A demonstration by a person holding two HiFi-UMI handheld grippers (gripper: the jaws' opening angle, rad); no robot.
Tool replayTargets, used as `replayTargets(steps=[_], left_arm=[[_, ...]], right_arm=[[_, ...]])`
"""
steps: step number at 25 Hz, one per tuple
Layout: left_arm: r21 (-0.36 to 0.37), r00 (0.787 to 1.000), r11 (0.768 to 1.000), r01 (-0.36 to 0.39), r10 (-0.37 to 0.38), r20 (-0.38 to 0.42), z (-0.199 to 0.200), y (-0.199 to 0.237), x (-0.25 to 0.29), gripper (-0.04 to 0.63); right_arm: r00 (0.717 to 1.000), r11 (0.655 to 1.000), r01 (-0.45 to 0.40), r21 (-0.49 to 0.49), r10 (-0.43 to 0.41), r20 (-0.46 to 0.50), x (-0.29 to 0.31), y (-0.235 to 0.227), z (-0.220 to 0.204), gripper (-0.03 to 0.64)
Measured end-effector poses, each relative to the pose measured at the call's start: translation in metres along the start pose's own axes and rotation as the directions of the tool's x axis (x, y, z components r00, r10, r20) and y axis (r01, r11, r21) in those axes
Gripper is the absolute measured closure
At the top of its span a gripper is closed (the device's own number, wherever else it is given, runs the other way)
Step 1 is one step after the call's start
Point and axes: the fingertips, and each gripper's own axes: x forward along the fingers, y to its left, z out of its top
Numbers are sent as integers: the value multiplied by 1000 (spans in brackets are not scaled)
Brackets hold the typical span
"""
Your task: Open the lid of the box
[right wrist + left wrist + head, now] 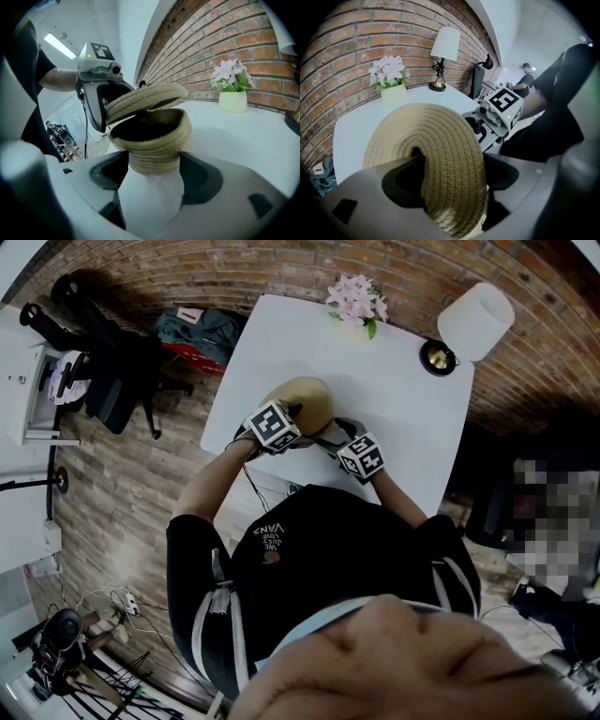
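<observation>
A round woven box (157, 136) stands on the white table (394, 409), near its front edge. My right gripper (154, 164) is shut on the box, with one jaw on each side of its lower wall. The woven lid (436, 154) is lifted and tilted up off the rim, leaving the dark inside of the box open toward me. My left gripper (450, 173) is shut on the lid's edge. In the head view both grippers meet at the box (307, 399), the left gripper (289, 420) on its left and the right gripper (336, 439) beside it.
A pot of pink flowers (356, 301) stands at the table's far edge, and a white-shaded lamp (473, 324) at the far right corner. A brick wall runs behind the table. A black chair (117, 371) and a bag (199, 334) sit on the floor at left.
</observation>
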Motion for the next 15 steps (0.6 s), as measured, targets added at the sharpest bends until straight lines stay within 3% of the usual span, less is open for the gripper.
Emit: replayTargets(steps=[8,15], left_arm=[[-47,992,998,-46,51,114,7,8,-19,216],[-83,965,991,-103,120,231,16,17,-44,216]], right_arm=[[1000,1000,10,9,-10,-8,2,0,-3,304],[1000,1000,24,19,-24,-8,2,-1,-3,304]])
